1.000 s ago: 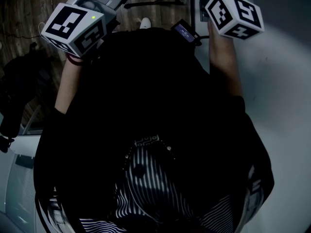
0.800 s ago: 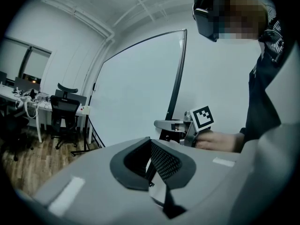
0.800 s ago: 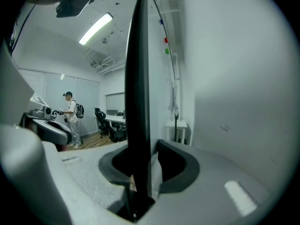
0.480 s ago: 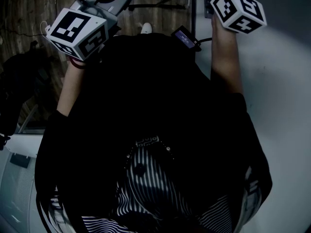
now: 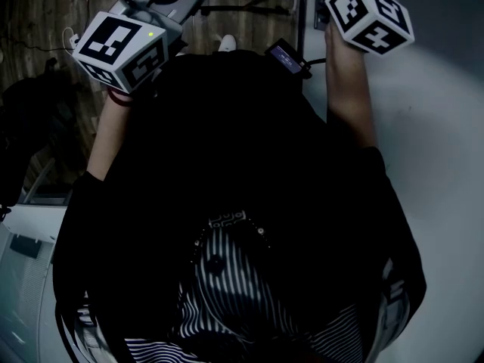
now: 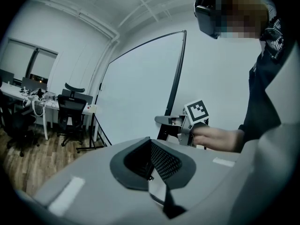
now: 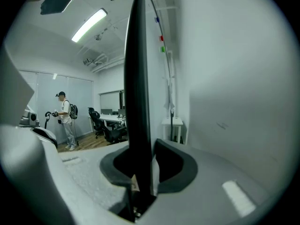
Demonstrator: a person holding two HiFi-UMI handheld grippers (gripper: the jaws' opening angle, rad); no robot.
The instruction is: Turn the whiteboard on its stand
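right fingers (image 7: pixel 180 170) just closed onto whiteboard frame (image 7: pixel 137 78) | left fingers (image 6: pixel 164 161) together

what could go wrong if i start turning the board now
1. The right gripper, whose jaws have just been closing, pinches only the thin dark frame of the whiteboard. It may slip off as the board turns.
2. The left gripper holds nothing and is off the board, so a one-sided pull might swing it unevenly.
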